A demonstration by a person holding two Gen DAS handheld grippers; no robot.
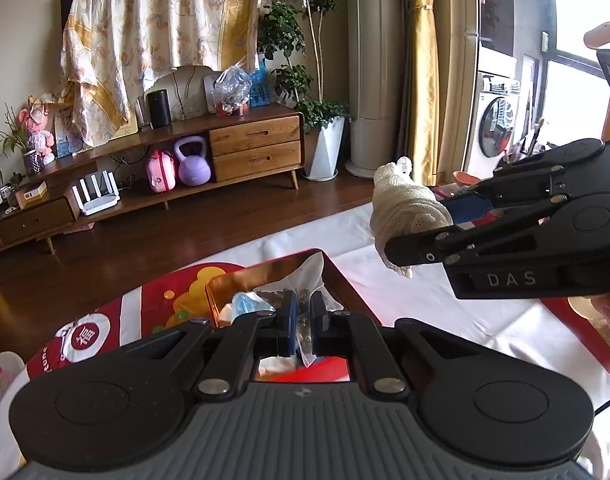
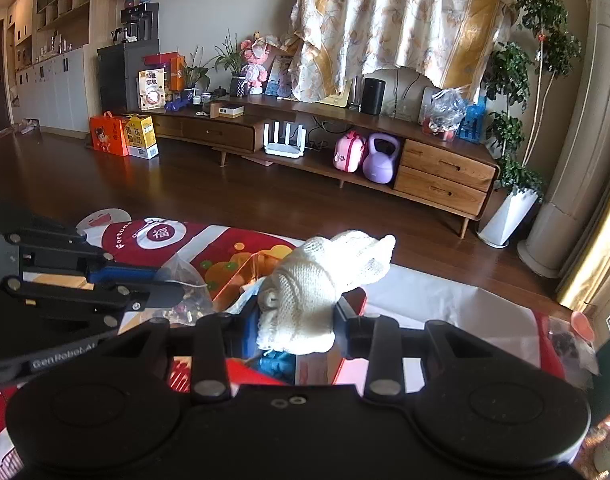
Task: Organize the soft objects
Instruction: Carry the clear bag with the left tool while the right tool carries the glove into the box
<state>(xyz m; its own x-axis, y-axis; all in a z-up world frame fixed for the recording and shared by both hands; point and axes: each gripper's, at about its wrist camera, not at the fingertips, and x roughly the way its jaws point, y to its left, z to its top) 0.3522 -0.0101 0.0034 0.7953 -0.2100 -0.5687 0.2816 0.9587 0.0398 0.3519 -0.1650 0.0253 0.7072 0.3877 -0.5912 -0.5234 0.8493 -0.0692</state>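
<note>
My left gripper (image 1: 303, 320) is shut on a clear plastic tea bag pouch (image 1: 311, 280) with dried bits inside, held above an orange transparent box (image 1: 225, 284). The pouch also shows in the right wrist view (image 2: 181, 280), pinched by the left gripper (image 2: 165, 286). My right gripper (image 2: 297, 320) is shut on a rolled white knit cloth (image 2: 325, 280), held above the same box (image 2: 241, 276). In the left wrist view the right gripper (image 1: 401, 248) holds the cloth (image 1: 405, 208) to the right of the box. Blue soft items lie inside the box (image 1: 245, 304).
A red and white printed cloth (image 2: 233, 240) covers the table, with white paper (image 1: 385, 240) on it. A wooden TV cabinet (image 2: 445, 168) stands behind across a wooden floor. A plastic bag (image 2: 565, 340) lies at the right edge.
</note>
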